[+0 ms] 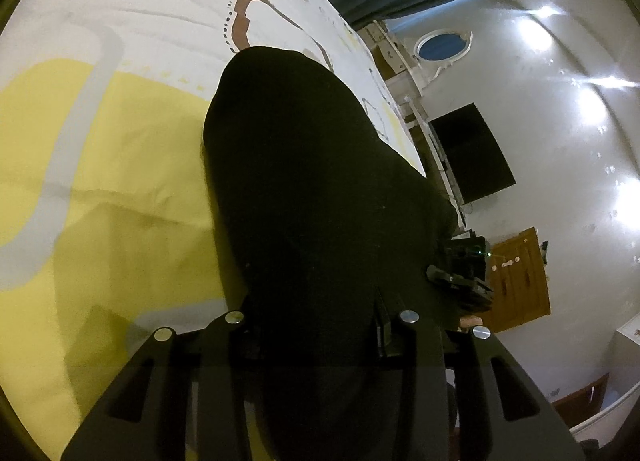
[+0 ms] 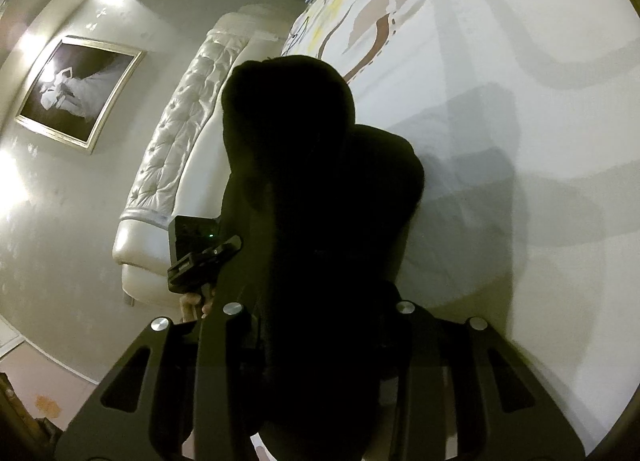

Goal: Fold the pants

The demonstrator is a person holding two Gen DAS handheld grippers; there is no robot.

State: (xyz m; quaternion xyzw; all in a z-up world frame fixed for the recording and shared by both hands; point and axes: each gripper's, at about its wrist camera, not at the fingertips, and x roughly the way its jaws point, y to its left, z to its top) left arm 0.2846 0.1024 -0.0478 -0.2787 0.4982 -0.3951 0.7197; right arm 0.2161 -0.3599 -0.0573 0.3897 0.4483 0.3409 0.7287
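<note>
Left gripper [image 1: 316, 325] jaws clamped on black pants [image 1: 304, 181]; right gripper [image 2: 320, 313] likewise pinching cloth (fingertips buried), pants draped over patterned bed [image 1: 100, 133].

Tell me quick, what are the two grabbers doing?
Left gripper: closed on the black pants.
Right gripper: closed on the same pants, lifted over the bed.
</note>
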